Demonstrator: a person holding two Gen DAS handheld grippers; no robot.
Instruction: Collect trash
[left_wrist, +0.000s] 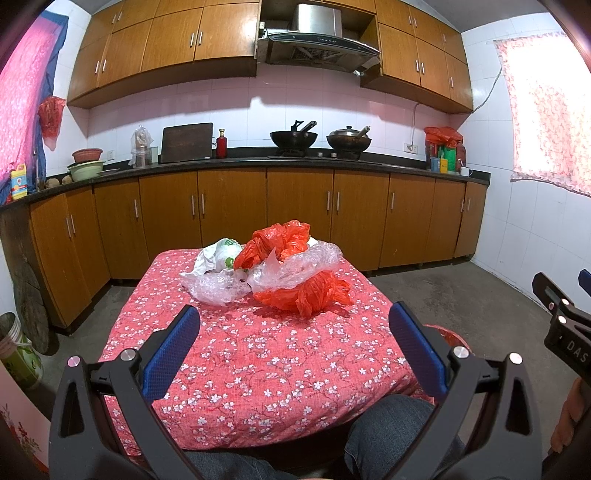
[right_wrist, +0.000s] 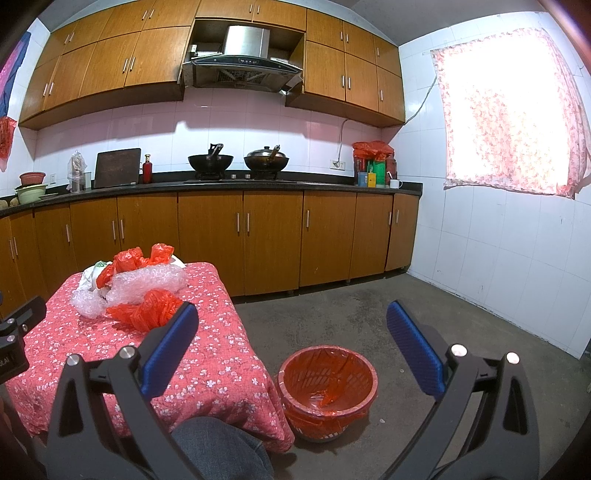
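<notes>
**Trash waits on the tabletop, bin waits on the floor**

Kitchen cupboards and 2 woks fill the back of both views. Near the middle of the left view sits a small tabletop (left_wrist: 258, 354) with a red flowery cloth. On its far end lies a pile of trash: a red bag (left_wrist: 303, 293) at the front, clear bubble wrap (left_wrist: 291, 271) behind it, another red bag (left_wrist: 277, 242) on top, and a white bag (left_wrist: 218, 254) to the left. They all touch each other.

The left tongs (left_wrist: 295, 343) hang over the near part of the cloth, wide apart, holding nothing. The right tongs (right_wrist: 291, 350) are wide apart too and hold nothing. In the lower middle of the right view, a red bin (right_wrist: 328, 391) with a red liner stands on the floor, just beside the tabletop.

The first pick looks like the next job. The front red bag is nearest, so it seems the best start. Go low, pinch a thick bunched part, and lift slowly so the bubble wrap does not slide off with it.
</notes>
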